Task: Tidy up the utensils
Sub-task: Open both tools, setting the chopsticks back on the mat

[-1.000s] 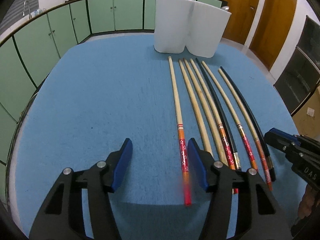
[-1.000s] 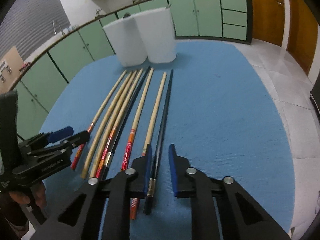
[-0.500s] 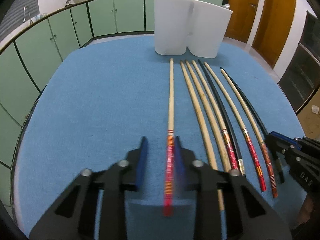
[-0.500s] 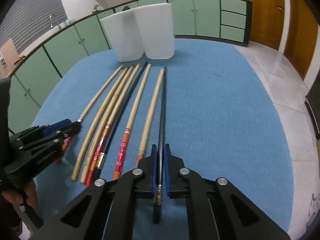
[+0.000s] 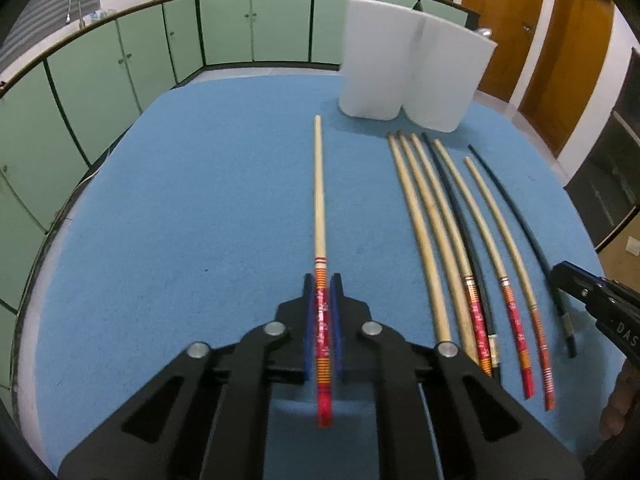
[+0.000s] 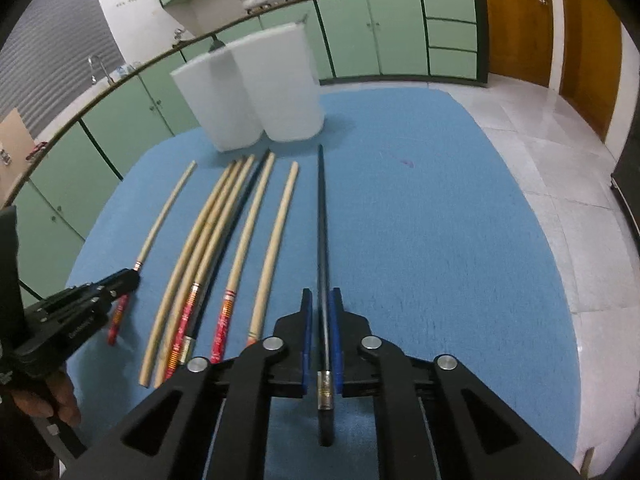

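Hidden: I could not see inside the two white holders [image 5: 412,64] at the far end of the blue table [image 5: 200,200]; a hand [image 6: 52,396] showed only at the left edge of the right view.
Left tool: my left gripper [image 5: 321,312] pointed down and away, clamped on the red-banded end of a pale chopstick [image 5: 319,200]; its jaws had just eased slightly, pads on the stick.
Right tool: my right gripper [image 6: 321,312] pointed likewise, closed on a black chopstick [image 6: 322,220] just ahead of its metal band.
Remaining sticks: six chopsticks [image 5: 452,240] lay side by side between the two held ones.
Writing: I read "DAS" [image 5: 626,334] on the right gripper, cut off by the frame; lettering on the left one was too blurred.
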Motion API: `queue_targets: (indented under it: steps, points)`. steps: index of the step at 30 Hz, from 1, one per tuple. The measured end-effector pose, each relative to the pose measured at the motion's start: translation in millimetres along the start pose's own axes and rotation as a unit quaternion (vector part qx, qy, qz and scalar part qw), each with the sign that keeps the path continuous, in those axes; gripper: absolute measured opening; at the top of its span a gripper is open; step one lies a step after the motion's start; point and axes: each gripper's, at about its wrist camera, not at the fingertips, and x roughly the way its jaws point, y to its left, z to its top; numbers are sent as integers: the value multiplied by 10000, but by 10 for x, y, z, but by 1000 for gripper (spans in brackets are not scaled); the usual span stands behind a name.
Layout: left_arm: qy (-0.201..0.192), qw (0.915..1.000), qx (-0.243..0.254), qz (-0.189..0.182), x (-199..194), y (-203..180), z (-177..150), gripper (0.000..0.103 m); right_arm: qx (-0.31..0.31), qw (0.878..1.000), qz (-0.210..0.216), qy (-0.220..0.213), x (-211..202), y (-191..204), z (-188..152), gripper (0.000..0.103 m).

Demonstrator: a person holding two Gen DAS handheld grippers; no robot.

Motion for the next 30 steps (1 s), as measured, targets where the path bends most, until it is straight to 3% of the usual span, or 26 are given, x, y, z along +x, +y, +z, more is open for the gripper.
queue_targets:
  steps: [2, 3, 9, 30]
  points:
    - [-44, 10000, 36, -27, -54, -8, -35, 37, -44, 9999, 9, -90, -83, -3, -25, 12]
    - [-77, 9999, 62, -31, -100, -7, -68, 38, -60, 9999, 23, -120, -144, -12, -54, 13]
    - [-56, 9999, 128, 13, -282, 62, -295, 40, -208, 9997, -62, -90, -399, -27, -278, 21]
    - [72, 9998, 157, 50, -358, 95, -501, 40, -333, 9990, -14, 296, -355, 32, -534, 21]
